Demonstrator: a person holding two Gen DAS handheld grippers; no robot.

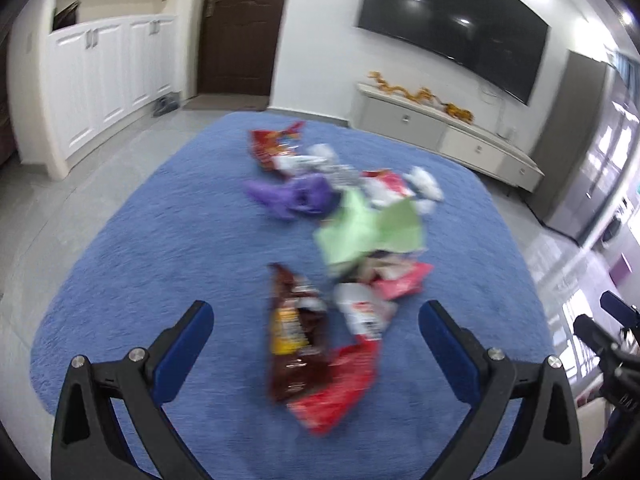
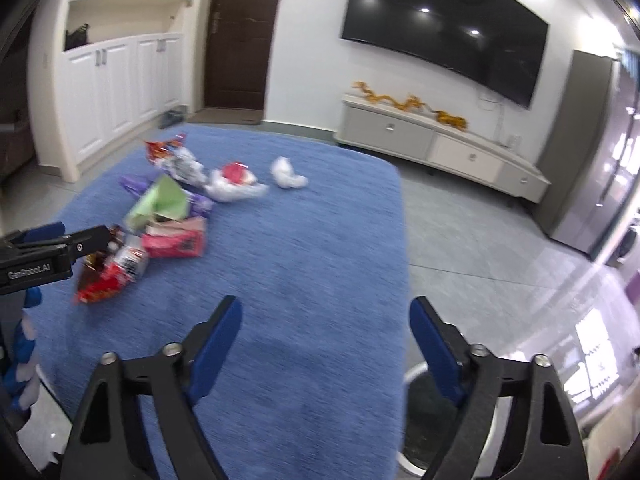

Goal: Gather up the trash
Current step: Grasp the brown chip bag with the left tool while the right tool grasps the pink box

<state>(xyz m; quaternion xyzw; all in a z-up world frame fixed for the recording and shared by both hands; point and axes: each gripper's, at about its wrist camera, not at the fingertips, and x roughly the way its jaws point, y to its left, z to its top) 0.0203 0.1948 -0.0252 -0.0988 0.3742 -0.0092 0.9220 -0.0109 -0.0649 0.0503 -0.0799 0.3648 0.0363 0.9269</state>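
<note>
left claw (image 1: 316, 316): spread, nothing pinched, over brown wrapper (image 1: 294, 336) and red wrapper (image 1: 340, 384) at the near end of the litter | right claw (image 2: 326, 320): spread, empty, above bare blue cloth | trash: heap on the tabletop (image 2: 300, 240), left of the right claw; green bag (image 1: 368, 228) mid-heap, white wad (image 2: 288, 174) far right

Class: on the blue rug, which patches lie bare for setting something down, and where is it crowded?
Bare: the blue fluffy rug between the right gripper and the crumpled white paper ball, and its left side beside the purple wrapper. Crowded: the litter from the red snack bag to the brown packet.
</note>
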